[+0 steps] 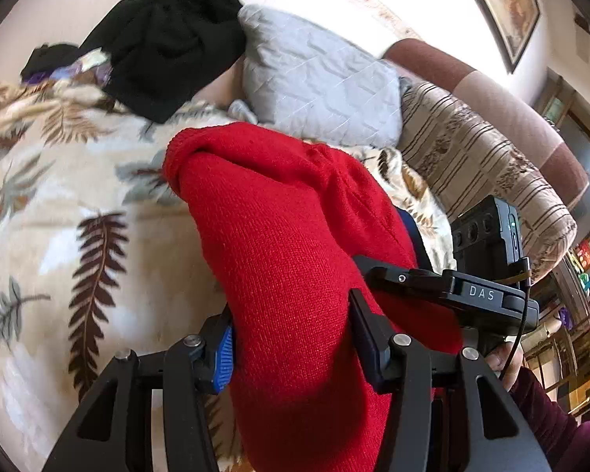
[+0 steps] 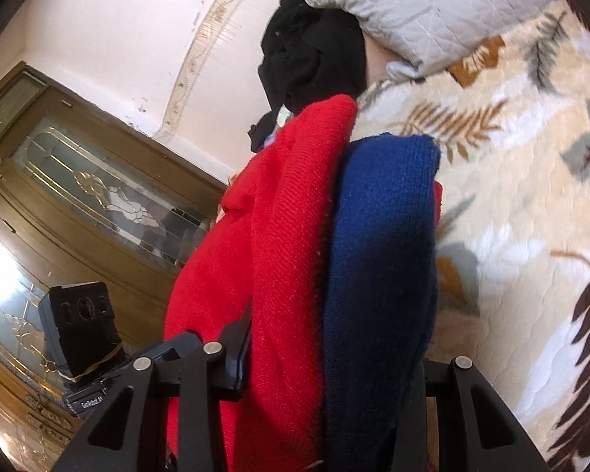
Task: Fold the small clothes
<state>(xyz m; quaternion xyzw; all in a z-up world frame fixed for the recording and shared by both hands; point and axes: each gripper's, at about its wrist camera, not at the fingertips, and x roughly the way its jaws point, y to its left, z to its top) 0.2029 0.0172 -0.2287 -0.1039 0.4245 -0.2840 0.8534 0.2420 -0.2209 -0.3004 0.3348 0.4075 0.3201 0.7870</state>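
Red knit garment (image 1: pixel 295 236), one piece with one blue part (image 2: pixel 381 244), was clamped by both grippers' fingers, left gripper (image 1: pixel 291 354) and right gripper (image 2: pixel 334 358), above one bed (image 1: pixel 59 236).

Home bedrm: leaf-print blanket (image 1: pixel 59 204), quilted pillow (image 1: pixel 318 78), glass-panel wood door (image 2: pixel 98 196), framed pic (image 1: pixel 507 4).

A grey quilted pillow (image 1: pixel 318 78) lies on a leaf-patterned blanket (image 1: pixel 59 196) beside a striped cushion (image 1: pixel 487 173).
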